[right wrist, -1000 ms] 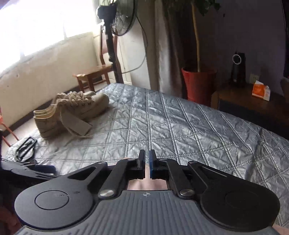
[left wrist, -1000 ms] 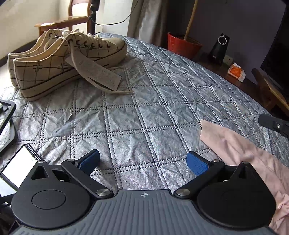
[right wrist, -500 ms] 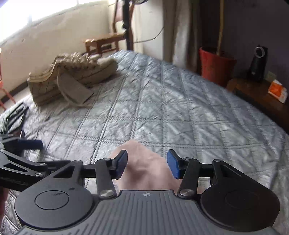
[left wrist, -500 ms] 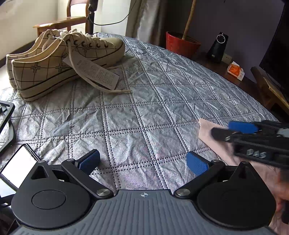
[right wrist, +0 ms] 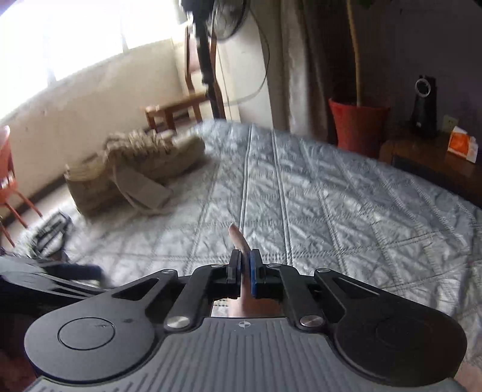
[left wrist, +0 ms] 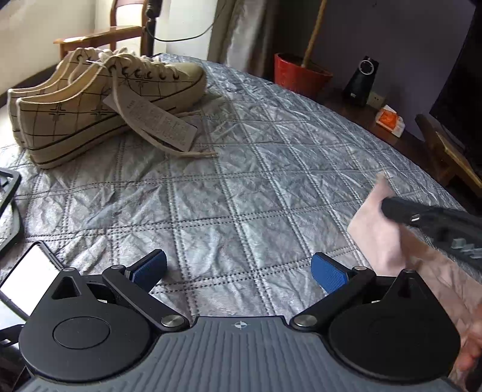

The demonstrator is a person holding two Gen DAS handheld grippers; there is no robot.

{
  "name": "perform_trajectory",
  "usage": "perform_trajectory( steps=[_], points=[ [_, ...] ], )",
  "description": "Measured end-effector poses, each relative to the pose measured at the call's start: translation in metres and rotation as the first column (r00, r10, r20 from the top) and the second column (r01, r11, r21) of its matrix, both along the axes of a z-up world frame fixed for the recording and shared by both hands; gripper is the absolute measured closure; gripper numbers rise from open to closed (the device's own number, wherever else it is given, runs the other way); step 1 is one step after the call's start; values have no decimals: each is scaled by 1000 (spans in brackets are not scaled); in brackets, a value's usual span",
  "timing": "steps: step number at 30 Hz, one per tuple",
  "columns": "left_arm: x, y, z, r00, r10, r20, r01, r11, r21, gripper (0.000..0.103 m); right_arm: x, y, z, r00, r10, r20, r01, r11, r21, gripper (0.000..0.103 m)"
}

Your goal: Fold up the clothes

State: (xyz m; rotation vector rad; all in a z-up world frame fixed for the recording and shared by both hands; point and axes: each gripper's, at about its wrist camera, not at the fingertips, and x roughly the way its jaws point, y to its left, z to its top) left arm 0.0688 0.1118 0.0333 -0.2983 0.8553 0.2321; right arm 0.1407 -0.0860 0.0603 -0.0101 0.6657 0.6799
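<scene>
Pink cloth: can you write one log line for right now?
right gripper: shut on pink cloth | left gripper: open, empty | quilt: sneakers at far corner

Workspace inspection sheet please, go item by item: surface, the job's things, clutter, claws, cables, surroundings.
Surface: grey quilted bedspread, creased.
Job's things: pink garment at the right edge, one corner lifted off the bedspread.
Clutter: pair of cream checked sneakers with a paper tag, far left; phone near left; black frame at the left edge.
Claws: left claw open, over bare bedspread; right claw shut on the pink garment's corner.
Cables: one black cable hanging behind the bed.
Surroundings: wooden chair, red plant pot, black speaker, orange packet, standing fan.
</scene>
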Motion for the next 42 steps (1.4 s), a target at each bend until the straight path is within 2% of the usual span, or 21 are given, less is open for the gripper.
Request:
perform_trajectory(
  steps=[8, 11, 13, 15, 17, 18, 19, 21, 23, 30, 32, 33, 34, 35, 37, 42],
  points=[
    [2, -15, 2, 997, -70, 22, 70, 997, 32, 0, -49, -56, 49, 992, -23, 124, 3, 987, 160, 96],
    [3, -22, 1, 996, -91, 13, 90, 995, 41, 0, -51, -60, 51, 994, -22, 109, 8, 992, 124, 90],
    [3, -25, 2, 996, -82, 16, 81, 995, 59, 0, -44, -51, 46, 995, -16, 97, 15, 1000, 10, 85],
    [2, -25, 5, 998, -58, 27, 55, 995, 82, 0, -35, -40, 37, 998, -9, 64, 12, 999, -47, 84],
    [1, -21, 7, 999, -19, 33, 16, 995, 101, 0, -24, -30, 26, 999, -2, 33, 5, 995, -99, 71],
    [2, -18, 6, 1000, -3, 30, 0, 995, 103, 0, -19, -26, 19, 1000, 2, 21, 0, 992, -124, 56],
    [3, -15, 5, 1000, 10, 20, -12, 995, 100, 0, -15, -21, 13, 1000, 5, 27, -1, 987, -161, 51],
    [5, -11, 0, 1000, 18, -9, -18, 996, 83, 0, -6, -12, 1, 999, 12, 35, -4, 975, -221, 51],
    [7, -11, -3, 999, 11, -31, -9, 997, 76, 0, 5, -5, -7, 1000, 8, 24, -3, 973, -233, 51],
    [7, -16, -4, 999, -17, -32, 19, 997, 79, 0, 34, 25, -27, 998, 52, -34, -59, 962, -268, 51],
    [7, -15, -5, 999, -17, -32, 20, 997, 77, 0, 32, 31, -32, 998, 56, -32, -63, 953, -298, 54],
    [7, -14, -5, 999, -18, -32, 21, 997, 77, 0, 32, 32, -33, 998, 52, -32, -59, 956, -289, 61],
    [6, -13, -5, 999, -19, -32, 22, 997, 78, 0, 32, 32, -34, 998, 47, -33, -54, 959, -277, 75],
    [6, -13, -5, 999, -21, -33, 23, 997, 78, 0, 32, 32, -34, 999, 42, -34, -49, 963, -266, 78],
    [7, -14, -5, 999, -23, -33, 26, 997, 78, 0, 30, 31, -34, 999, 28, -28, -35, 966, -257, 95],
    [6, -14, -4, 999, -24, -32, 26, 997, 75, 0, 16, 12, -21, 1000, 1, -6, -2, 986, -169, 96]
  ],
)
